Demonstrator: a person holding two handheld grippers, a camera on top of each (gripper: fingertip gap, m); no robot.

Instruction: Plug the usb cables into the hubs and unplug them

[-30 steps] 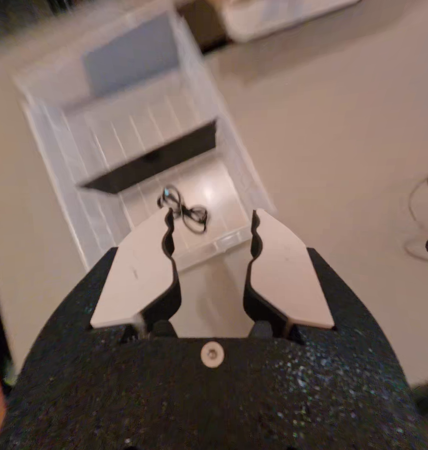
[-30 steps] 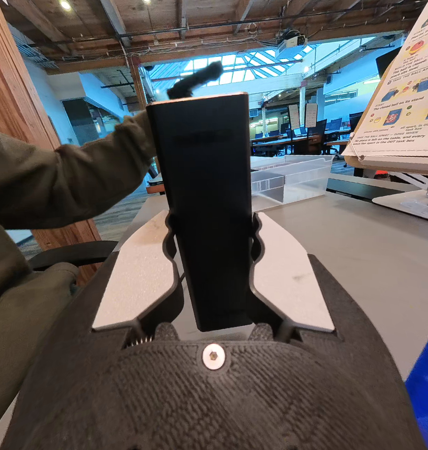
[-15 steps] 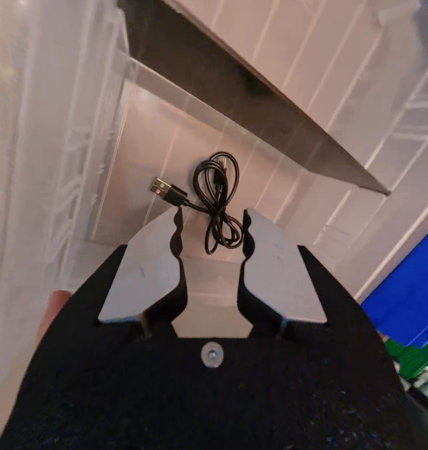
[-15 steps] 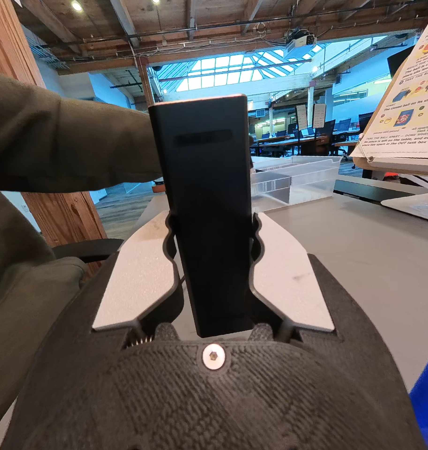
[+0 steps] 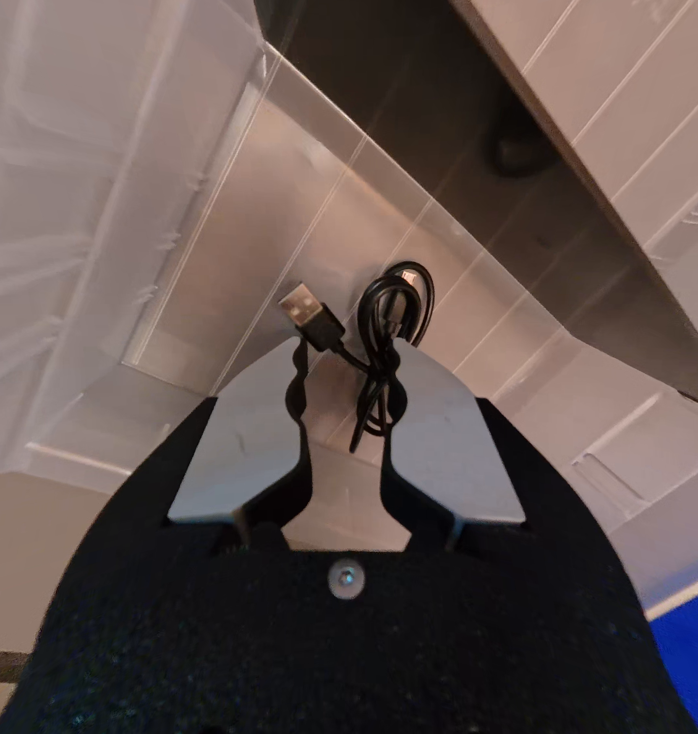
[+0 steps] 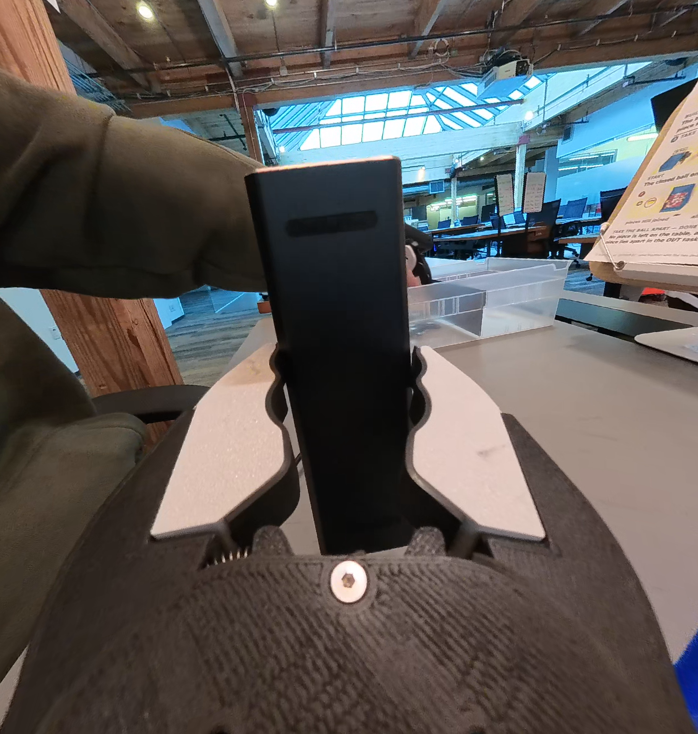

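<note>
Two grippers in use, one per hand. Left gripper [image 5: 346, 349] is reached down into a clear plastic bin [image 5: 101, 198], pointing at the bin floor; jaws stand narrowly apart, gripping nothing. One USB cable [image 5: 383, 317], black and coiled in a small bundle, lies on the bin floor in the near compartment, just this side of a dark divider [image 5: 478, 151]. The lower loops of the bundle sit in the gap between the jaws, close against the right-hand finger [image 5: 438, 429]; contact cannot be told. The cable's one visible metal plug [image 5: 301, 305] sticks out past the fingertips, up and to the left, tilted.

Right gripper [image 6: 345, 353] is held level above the grey bench [image 6: 577, 417], looking far across it. Its jaws are clamped on one black hub [image 6: 339, 317], a flat rectangular bar standing upright between the fingers, gripped by its lower half with the upper half projecting above the tips. No cable shows in the hub from this side.

One olive-green sleeve [image 6: 101, 178] crosses the left of the right wrist view and passes behind the hub toward the bin [image 6: 518, 294], which sits at the far end of the bench. One printed sheet on a stand [image 6: 664, 178] is at far right.
</note>
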